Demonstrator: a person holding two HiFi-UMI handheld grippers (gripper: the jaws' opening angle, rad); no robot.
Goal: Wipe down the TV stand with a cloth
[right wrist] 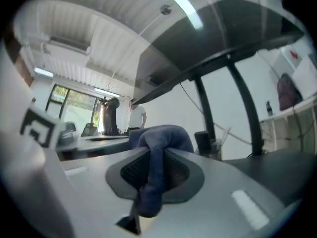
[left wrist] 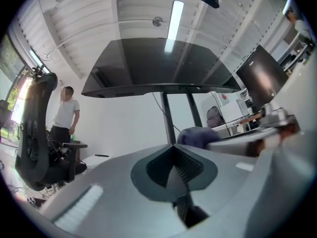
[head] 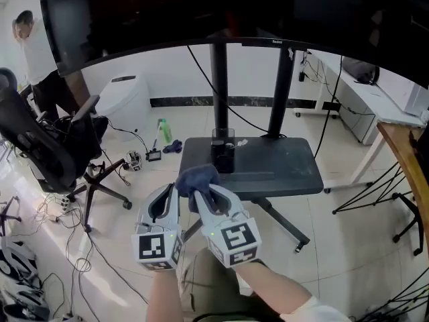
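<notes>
A dark blue cloth (head: 198, 177) is bunched in the jaws of my right gripper (head: 203, 196), which is shut on it; in the right gripper view the cloth (right wrist: 157, 155) hangs down between the pads. My left gripper (head: 171, 195) is shut with nothing in it, close beside the right one; its own view shows the jaws closed together (left wrist: 174, 168) and the cloth (left wrist: 196, 135) just to the right. Both grippers hover above the near left edge of the black TV stand shelf (head: 281, 170). The stand's two poles (head: 219, 86) rise to a large black TV (head: 201, 12).
A small black box (head: 224, 151) stands on the shelf by the poles. A black office chair (head: 47, 146) is at left with cables on the floor. A person (head: 37, 52) stands at the back left. White desks (head: 375, 106) line the right.
</notes>
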